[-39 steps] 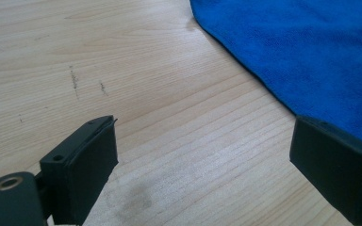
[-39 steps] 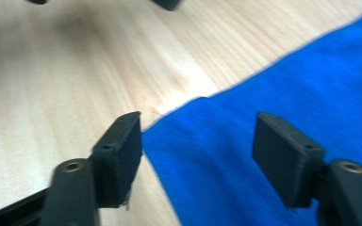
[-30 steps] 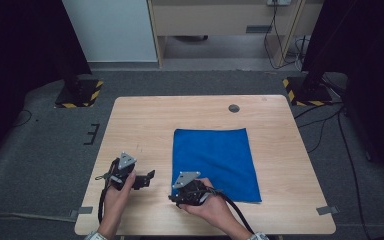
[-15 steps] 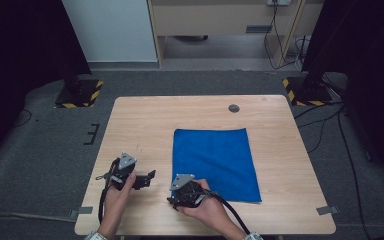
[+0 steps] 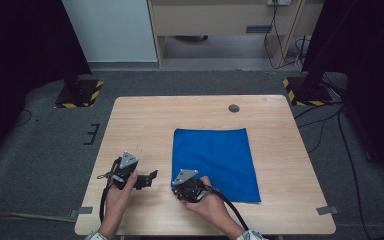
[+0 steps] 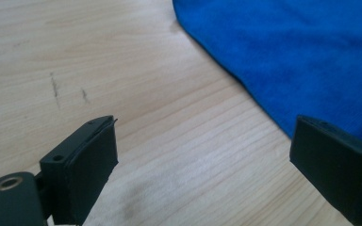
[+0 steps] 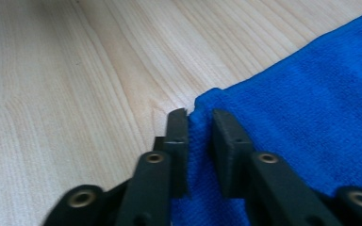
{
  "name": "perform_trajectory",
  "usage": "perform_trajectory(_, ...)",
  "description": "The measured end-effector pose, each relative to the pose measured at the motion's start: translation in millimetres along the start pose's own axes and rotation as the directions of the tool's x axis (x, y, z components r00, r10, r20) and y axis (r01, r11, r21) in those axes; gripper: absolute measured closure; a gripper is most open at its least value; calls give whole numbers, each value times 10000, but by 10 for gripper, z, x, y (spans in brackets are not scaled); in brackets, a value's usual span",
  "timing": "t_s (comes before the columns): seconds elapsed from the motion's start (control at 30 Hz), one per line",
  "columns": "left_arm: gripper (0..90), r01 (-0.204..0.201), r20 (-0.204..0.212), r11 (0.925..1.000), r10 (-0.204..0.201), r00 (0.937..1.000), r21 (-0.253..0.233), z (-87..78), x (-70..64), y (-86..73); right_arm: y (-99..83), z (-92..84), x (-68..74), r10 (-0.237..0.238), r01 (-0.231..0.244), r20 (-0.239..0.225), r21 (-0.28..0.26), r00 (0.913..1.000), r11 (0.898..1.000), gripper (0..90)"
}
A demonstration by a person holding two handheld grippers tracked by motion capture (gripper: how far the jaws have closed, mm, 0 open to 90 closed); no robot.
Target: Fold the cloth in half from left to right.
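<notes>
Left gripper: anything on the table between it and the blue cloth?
Nothing. In the left gripper view, bare wood table runs from the open left gripper to the blue cloth edge; the high view shows the same gap.

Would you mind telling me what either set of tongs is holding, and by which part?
The right tongs pinch the blue cloth at its near left corner; the left tongs are open and hold nothing.

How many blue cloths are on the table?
1. The blue cloth lies flat on the right half of the wooden table; the right tool pinches its near left corner. None seems hidden.
</notes>
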State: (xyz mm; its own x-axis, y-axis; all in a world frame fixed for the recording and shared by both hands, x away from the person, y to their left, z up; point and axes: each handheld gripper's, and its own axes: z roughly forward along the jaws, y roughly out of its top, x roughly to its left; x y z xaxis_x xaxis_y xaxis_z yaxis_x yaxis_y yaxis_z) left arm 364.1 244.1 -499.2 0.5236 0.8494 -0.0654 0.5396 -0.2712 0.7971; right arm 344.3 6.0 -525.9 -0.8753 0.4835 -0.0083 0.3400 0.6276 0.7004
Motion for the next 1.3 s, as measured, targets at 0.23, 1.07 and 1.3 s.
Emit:
perform_trajectory(0.23,63,-305,408,9995,304,9987,31,198,42,257,-8,-12,51,293,-302,-228,-395,9993,9988,860)
perform_trajectory(1.07,391,-1072,147,9918,1064,9942,699,1423,304,883,-37,-53,281,362,-382,-345,-604,9987,9974,861)
perform_trajectory(1.3,551,-934,277,9923,914,9954,811,1513,357,823,-30,-86,289,384,-404,-307,-666,9988,9970,861)
